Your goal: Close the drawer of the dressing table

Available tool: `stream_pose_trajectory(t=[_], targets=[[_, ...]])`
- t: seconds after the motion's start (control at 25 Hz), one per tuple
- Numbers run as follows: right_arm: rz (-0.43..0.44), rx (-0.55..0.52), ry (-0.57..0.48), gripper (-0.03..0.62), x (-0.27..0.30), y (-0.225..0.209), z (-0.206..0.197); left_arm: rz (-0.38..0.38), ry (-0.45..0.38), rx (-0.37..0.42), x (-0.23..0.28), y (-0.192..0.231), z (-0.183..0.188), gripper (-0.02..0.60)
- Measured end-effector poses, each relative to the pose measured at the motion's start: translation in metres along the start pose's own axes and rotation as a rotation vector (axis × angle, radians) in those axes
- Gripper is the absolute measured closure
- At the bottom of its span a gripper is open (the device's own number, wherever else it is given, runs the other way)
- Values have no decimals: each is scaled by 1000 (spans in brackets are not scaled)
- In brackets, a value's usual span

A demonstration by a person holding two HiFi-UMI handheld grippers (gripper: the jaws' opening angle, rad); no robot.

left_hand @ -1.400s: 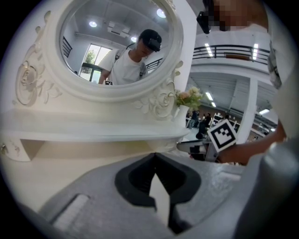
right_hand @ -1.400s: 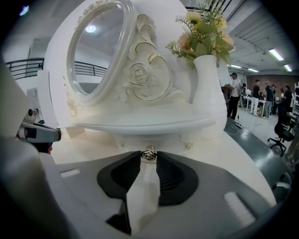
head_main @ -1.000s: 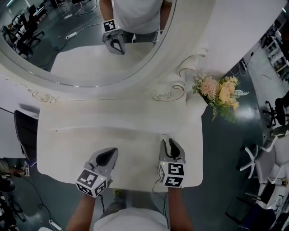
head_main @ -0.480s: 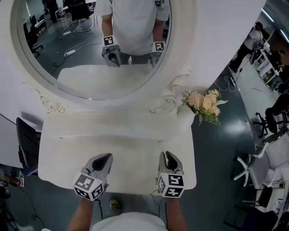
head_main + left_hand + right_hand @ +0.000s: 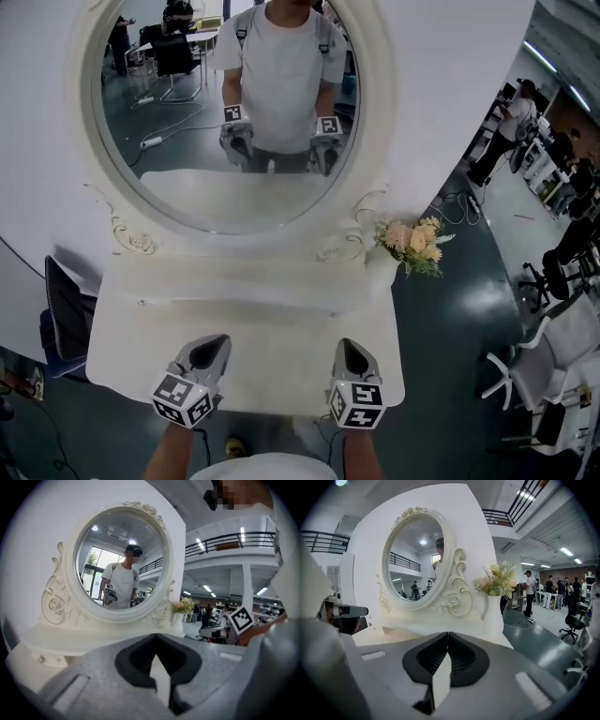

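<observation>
Both claws are clenched on nothing: the left claw (image 5: 214, 345) and the right claw (image 5: 349, 349) each show their jaws pressed together, with only air ahead of the tips. They hover side by side over the front edge of the surface (image 5: 281, 323). The drawer lies below them, under that edge, and no view shows its front. Nothing juts out past the edge in the head view, so I judge it pushed in or nearly so. Any last push should go straight ahead of the claws, both level and pressing evenly so the drawer does not skew, and gently, because flowers (image 5: 412, 246) stand ahead and to the right, with the mirror (image 5: 187, 141) farthest ahead
</observation>
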State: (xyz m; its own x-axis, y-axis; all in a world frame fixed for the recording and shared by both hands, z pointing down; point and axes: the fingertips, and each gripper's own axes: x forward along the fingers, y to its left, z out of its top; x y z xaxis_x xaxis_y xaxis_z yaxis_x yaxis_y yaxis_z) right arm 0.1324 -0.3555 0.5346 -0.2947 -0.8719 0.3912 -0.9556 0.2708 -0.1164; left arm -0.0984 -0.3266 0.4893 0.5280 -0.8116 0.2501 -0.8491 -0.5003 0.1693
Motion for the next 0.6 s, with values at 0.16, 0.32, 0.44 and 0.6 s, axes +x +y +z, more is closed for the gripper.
stream_pose_trajectory(t=[0.16, 0.32, 0.44, 0.6], targets=[[19, 2, -5, 591, -16, 18, 2, 15, -20, 4, -24, 4, 7, 583], [38, -23, -12, 591, -32, 36, 4, 43, -44, 6, -48, 11, 14, 583], [41, -46, -27, 591, -44, 47, 9, 52, -62, 12, -63, 14, 18, 583], [51, -57, -52, 591, -58, 61, 17, 51, -82, 25, -81, 14, 25, 583]])
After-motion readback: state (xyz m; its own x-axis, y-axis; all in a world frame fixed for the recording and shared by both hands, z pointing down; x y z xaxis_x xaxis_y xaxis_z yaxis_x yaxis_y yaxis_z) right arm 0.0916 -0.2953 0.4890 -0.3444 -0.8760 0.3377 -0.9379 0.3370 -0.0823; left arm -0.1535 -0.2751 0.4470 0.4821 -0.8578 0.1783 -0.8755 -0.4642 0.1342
